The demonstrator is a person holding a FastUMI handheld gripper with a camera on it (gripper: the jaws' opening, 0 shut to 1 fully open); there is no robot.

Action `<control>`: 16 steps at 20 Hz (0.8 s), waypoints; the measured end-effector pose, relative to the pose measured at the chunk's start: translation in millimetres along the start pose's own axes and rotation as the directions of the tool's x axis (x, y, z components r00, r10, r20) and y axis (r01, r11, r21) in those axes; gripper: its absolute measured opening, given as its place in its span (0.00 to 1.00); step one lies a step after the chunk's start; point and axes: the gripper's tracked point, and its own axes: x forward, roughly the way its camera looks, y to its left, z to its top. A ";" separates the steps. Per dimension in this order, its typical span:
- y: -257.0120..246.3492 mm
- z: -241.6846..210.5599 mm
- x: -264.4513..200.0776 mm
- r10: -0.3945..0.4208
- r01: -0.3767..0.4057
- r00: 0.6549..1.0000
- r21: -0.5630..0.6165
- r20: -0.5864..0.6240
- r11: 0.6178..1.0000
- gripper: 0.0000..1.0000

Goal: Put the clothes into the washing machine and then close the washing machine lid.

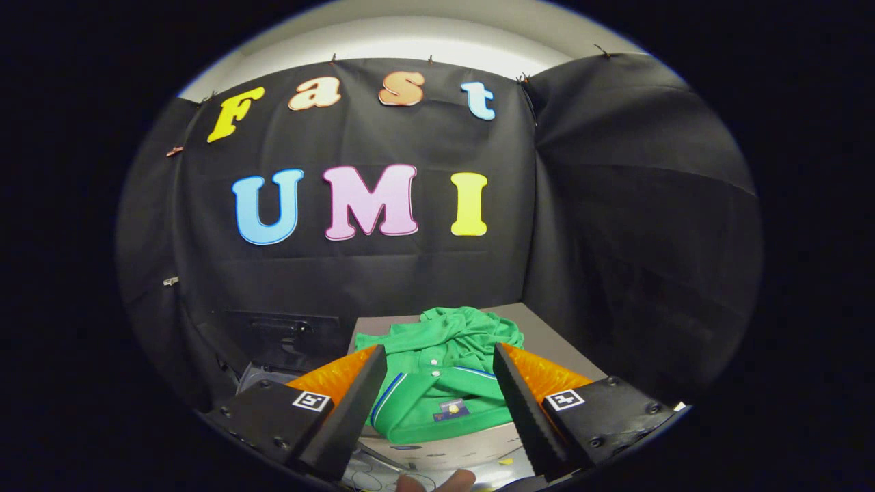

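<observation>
At the lower left of the frame, a dark, boxy shape (273, 335) sits beside the table; it may be the washing machine, but it is too dim to tell, and no lid or opening can be made out. Just right of it, in the lower middle, the green polo shirt (437, 372) lies crumpled on the grey table (554, 342), collar and button placket facing the camera and a small label near the hem. The claw (437, 393) is spread wide with nothing in it, its two fingers flanking the shirt's front.

The step in hand looks like the first pick. To do it well, I would lower the claw onto a thick bunched fold near the collar, not a single flat layer, so the whole shirt lifts.

The shirt's far side is folded out of sight. At the bottom centre a fingertip (437, 482) is cut off.
</observation>
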 end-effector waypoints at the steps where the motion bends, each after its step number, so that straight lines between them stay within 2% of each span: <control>1: 0.2 -6.1 16.1 -0.005 0.005 0.999 -0.005 -0.051 1.000 0.98; 4: 2.3 -27.3 58.2 -0.008 0.011 0.981 0.012 -0.196 1.000 0.99; 9: 3.7 -68.5 117.6 0.012 0.000 0.938 0.034 -0.345 0.999 0.99; 13: 1.8 -88.1 145.2 0.016 -0.005 0.918 0.029 -0.396 1.000 1.00; 14: -1.8 -86.1 149.1 0.003 0.002 0.928 0.014 -0.374 1.000 1.00; 16: 2.3 -90.9 150.8 0.003 -0.017 0.929 -0.037 -0.371 0.999 0.86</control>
